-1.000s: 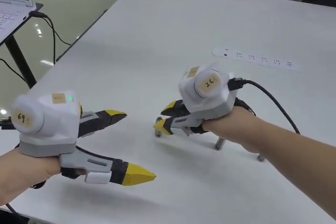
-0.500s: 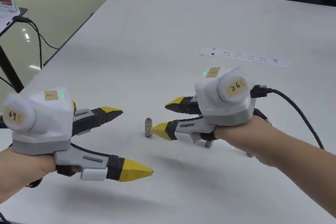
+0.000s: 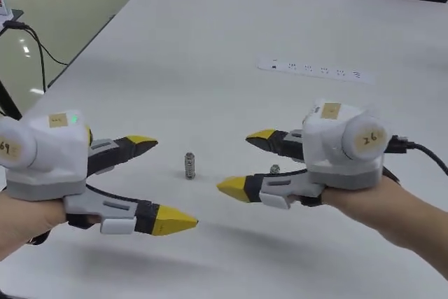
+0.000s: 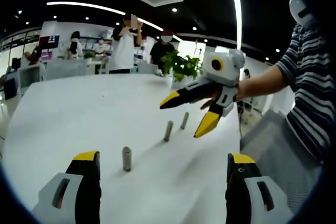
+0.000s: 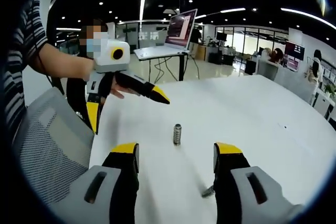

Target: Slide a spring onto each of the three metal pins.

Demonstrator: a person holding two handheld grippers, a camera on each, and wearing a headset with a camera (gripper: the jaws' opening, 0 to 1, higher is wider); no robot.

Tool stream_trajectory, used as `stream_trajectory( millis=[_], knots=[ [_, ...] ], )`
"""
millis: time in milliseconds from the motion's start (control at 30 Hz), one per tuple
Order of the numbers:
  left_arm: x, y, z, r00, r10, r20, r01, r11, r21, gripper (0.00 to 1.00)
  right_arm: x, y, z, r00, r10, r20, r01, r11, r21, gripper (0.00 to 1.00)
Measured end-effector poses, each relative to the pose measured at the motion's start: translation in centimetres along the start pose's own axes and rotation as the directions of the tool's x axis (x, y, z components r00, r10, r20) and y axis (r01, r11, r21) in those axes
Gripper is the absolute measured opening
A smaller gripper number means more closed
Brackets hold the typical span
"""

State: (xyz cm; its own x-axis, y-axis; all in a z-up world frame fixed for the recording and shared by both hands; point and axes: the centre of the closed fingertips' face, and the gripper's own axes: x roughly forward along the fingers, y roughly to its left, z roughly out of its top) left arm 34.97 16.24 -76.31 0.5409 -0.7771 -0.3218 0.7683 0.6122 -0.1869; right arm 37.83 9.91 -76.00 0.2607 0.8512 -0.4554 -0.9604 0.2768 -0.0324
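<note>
Lower left of the head view: left gripper (image 3: 171, 183), jaws spread wide, nothing between them. Right of centre: right gripper (image 3: 236, 161), likewise wide open and empty, tips pointing left. Between the two, upright on the table (image 3: 210, 47), one pin (image 3: 189, 174) with a spring (image 3: 189, 162) round it, touching neither gripper. Just behind the right gripper's jaws, a second pin (image 3: 275, 169), partly hidden. In the left gripper view, three upright in a row, the third pin (image 4: 185, 120) farthest. At upper right of the head view, power strip (image 3: 311, 71).
</note>
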Motion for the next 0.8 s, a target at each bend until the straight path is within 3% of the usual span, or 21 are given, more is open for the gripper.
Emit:
stream_trajectory(
  millis=[267,467,633,800],
  knots=[
    [0.3,-0.3,0.1,1.0000,-0.004,-0.005,0.004,1.000,0.004,0.98,-2.9,-0.9,-1.1,0.9963,-0.072,0.047,0.070,0.997,0.039,0.78],
    [0.4,-0.3,0.2,1.0000,-0.001,0.001,0.001,1.000,0.001,0.98,-5.2,-1.2,-2.7,0.9920,-0.113,0.056,0.109,0.992,0.071,0.85],
    [0.5,-0.4,0.4,1.0000,0.001,0.005,-0.001,1.000,0.006,0.98,-7.1,-1.6,-4.1,0.9842,-0.159,0.077,0.148,0.980,0.133,0.96],
    [0.3,-0.6,0.8,0.9994,0.013,0.033,-0.013,1.000,0.008,0.98,-8.9,-2.3,-5.7,0.9729,-0.214,0.087,0.194,0.962,0.193,0.99]
  ],
)
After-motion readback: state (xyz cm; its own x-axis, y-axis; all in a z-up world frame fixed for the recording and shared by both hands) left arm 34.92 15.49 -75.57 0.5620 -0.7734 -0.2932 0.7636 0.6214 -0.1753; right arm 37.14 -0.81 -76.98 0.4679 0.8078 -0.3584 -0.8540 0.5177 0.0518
